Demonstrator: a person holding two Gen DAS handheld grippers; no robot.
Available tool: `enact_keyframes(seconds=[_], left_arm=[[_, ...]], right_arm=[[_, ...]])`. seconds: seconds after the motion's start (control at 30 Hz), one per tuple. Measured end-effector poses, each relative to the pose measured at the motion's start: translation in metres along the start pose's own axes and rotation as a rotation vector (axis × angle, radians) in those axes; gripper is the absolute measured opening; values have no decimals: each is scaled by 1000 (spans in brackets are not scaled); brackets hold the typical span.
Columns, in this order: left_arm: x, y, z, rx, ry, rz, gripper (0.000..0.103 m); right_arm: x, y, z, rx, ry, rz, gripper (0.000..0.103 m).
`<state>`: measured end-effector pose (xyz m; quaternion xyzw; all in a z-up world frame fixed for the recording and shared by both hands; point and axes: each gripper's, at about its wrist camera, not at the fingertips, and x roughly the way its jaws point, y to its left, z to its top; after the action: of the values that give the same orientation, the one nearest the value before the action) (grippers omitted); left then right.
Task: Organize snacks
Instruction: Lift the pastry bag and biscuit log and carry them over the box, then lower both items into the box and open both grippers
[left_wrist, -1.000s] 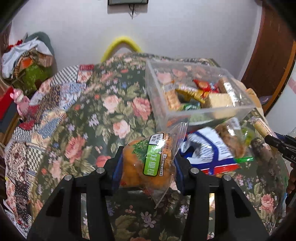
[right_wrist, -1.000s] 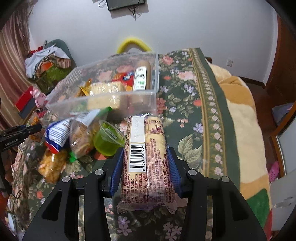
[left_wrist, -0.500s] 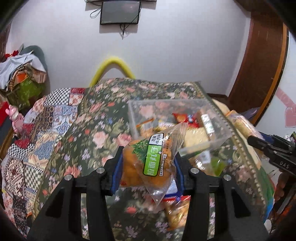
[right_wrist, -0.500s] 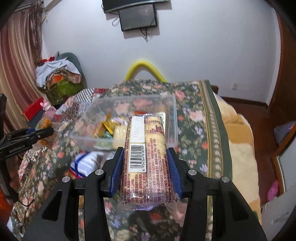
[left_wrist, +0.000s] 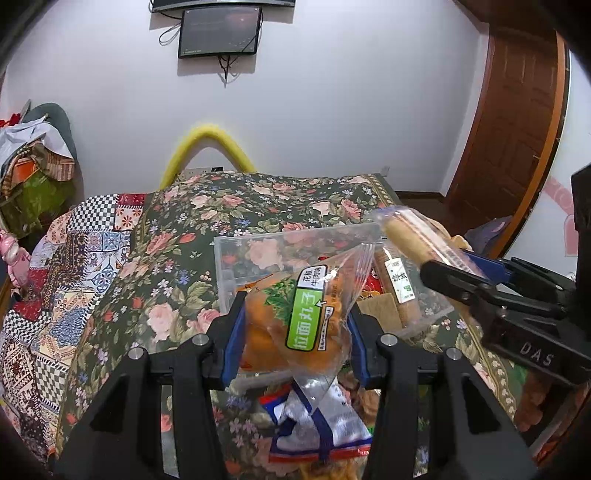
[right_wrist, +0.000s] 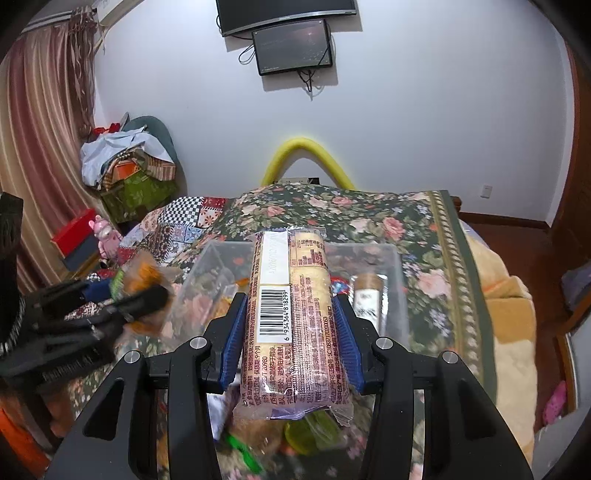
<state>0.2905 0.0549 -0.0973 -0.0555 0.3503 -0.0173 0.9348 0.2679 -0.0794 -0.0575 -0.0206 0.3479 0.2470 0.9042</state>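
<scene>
My left hand-held gripper (left_wrist: 295, 325) clamps the orange snack bag (left_wrist: 295, 321); my right hand-held gripper (right_wrist: 290, 332) clamps the biscuit pack (right_wrist: 291, 321). Both hang above the clear box (left_wrist: 258, 247) on the bed (left_wrist: 166, 258).

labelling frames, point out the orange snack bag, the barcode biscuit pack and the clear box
orange snack bag (left_wrist: 308, 314), left wrist view, green label
barcode biscuit pack (right_wrist: 291, 317), right wrist view, wrapper beside barcode
clear box (left_wrist: 258, 251), left wrist view, far wall

A floral bedspread (left_wrist: 207, 236) covers the bed, with a patchwork quilt (left_wrist: 66, 266) beside it at left. A yellow foam arch (right_wrist: 306, 155) stands against the white wall — below a small dark screen (right_wrist: 293, 46) (cables dangling). Clothes (right_wrist: 125, 162) pile at left by a striped curtain (right_wrist: 48, 122); a brown wooden door (left_wrist: 513, 122) stands at right.
</scene>
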Motion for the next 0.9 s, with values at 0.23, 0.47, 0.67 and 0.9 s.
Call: enact_keyframes(seconds=[0.23, 0.47, 0.67, 0.9], left_arm=[[31, 10, 12, -28, 31, -6, 48], [56, 18, 24, -27, 36, 18, 48], [64, 14, 27, 5, 21, 28, 48], [78, 12, 25, 9, 42, 19, 60]], right_arm=[[27, 8, 8, -6, 28, 0, 43], [55, -2, 9, 25, 83, -16, 43], [77, -7, 6, 23, 131, -35, 43], [92, -9, 3, 13, 181, -48, 43]])
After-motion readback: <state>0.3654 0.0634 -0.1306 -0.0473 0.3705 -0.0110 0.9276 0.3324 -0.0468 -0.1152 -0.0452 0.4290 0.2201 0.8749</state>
